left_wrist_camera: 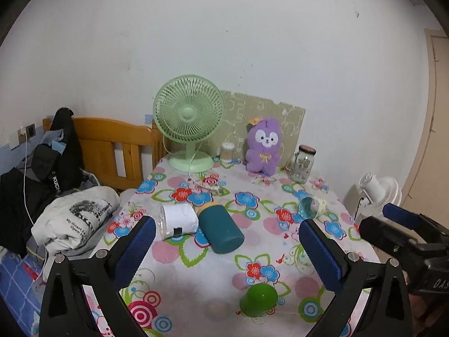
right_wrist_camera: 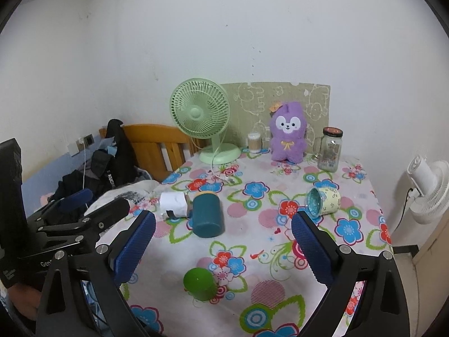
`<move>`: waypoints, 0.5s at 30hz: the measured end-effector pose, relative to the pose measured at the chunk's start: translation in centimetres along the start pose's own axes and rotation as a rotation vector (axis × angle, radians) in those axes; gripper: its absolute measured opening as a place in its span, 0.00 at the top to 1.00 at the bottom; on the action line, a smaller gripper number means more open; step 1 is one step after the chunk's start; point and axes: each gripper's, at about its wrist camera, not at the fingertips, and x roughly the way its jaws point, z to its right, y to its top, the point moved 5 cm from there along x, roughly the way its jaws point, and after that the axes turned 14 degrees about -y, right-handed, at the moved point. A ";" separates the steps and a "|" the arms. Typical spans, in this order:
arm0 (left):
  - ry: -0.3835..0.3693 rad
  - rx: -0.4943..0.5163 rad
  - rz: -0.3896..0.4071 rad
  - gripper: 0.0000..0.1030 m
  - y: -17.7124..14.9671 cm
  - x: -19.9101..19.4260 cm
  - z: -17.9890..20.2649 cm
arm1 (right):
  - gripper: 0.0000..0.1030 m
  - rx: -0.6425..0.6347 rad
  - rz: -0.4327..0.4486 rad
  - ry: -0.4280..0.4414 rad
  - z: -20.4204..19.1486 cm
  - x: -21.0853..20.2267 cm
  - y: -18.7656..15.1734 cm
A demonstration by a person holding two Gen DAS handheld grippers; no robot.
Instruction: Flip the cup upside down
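A green cup (left_wrist_camera: 258,300) stands mouth down on the floral tablecloth, near the front edge; it also shows in the right wrist view (right_wrist_camera: 199,283). A pale yellow cup with a teal inside (left_wrist_camera: 312,207) lies on its side at the right (right_wrist_camera: 322,200). A dark teal cup (left_wrist_camera: 221,229) lies on its side in the middle (right_wrist_camera: 207,215), beside a clear cup wrapped in white paper (left_wrist_camera: 176,220) (right_wrist_camera: 173,202). My left gripper (left_wrist_camera: 227,250) is open and empty above the table. My right gripper (right_wrist_camera: 223,245) is open and empty.
At the back stand a green desk fan (left_wrist_camera: 188,120), a purple plush toy (left_wrist_camera: 263,145), a glass jar (left_wrist_camera: 302,163) and a cotton swab tub (left_wrist_camera: 227,151). A bed with clothes (left_wrist_camera: 56,168) lies at the left. A white floor fan (right_wrist_camera: 426,188) stands at the right.
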 end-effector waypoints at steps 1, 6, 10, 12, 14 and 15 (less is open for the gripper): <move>0.007 0.008 0.009 0.00 0.2 -0.2 0.0 | 0.04 -0.001 0.003 0.000 -0.1 -0.1 0.1; 0.027 0.003 0.028 0.00 0.5 -0.6 -0.6 | 0.04 -0.003 0.015 0.002 -0.3 -0.4 0.3; 0.029 -0.006 0.038 0.00 0.8 -0.8 -1.1 | 0.04 -0.004 0.016 0.001 -0.4 -0.5 0.3; 0.035 -0.005 0.044 0.00 0.9 -0.9 -1.2 | 0.04 -0.007 0.016 0.002 -0.5 -0.5 0.3; 0.034 -0.002 0.046 0.00 1.0 -0.9 -1.2 | 0.04 -0.010 0.016 0.004 -0.7 -0.5 0.4; 0.033 -0.001 0.048 0.00 1.0 -1.0 -1.2 | 0.04 -0.011 0.016 0.005 -0.7 -0.5 0.4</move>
